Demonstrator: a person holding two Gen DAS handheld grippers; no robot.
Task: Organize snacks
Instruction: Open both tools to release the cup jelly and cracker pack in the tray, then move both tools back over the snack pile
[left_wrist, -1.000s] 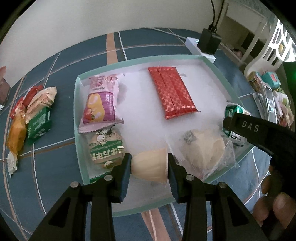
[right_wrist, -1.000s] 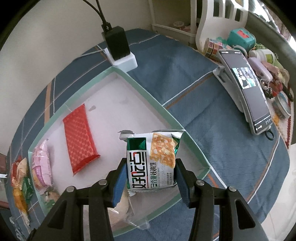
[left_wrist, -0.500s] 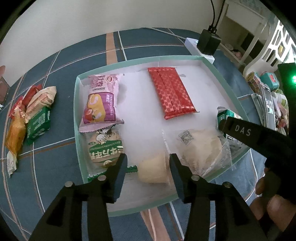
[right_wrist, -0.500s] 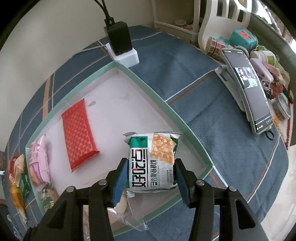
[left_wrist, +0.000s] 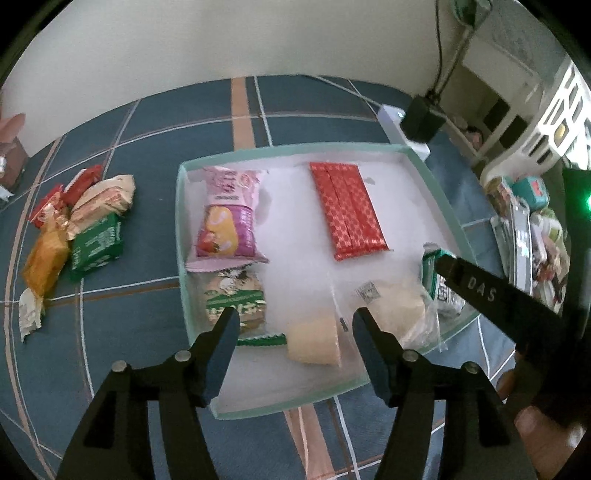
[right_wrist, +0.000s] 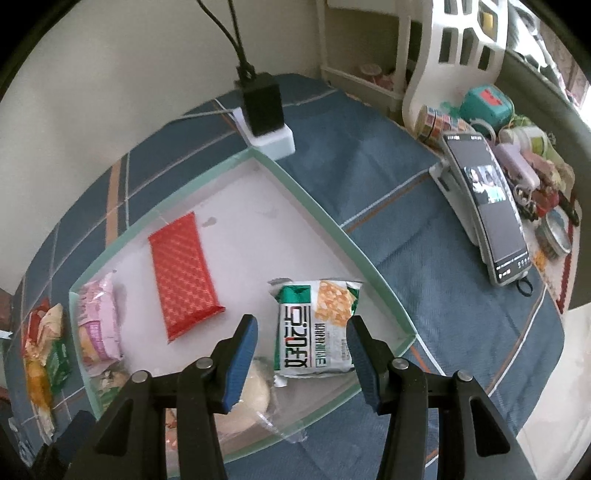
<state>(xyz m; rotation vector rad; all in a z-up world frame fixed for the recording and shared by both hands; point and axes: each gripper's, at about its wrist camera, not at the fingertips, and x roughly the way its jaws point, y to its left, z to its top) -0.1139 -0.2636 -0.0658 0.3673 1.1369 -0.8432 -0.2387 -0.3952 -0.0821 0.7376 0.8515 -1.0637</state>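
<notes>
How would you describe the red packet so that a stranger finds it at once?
Look into the shallow white tray with the pale green rim on the blue checked tablecloth. Toward its far side lies the long flat red packet with a small checked pattern. No other snack in the tray is plain red and bar-shaped.

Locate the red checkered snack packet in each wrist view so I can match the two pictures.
Left wrist: red checkered packet lies flat in the tray's far half, right of centre, beyond the open left gripper.
Right wrist: same packet lies left of centre, ahead and left of the open right gripper.
Shared landmark: the black charger on the white power strip beyond the tray's far corner.
</notes>
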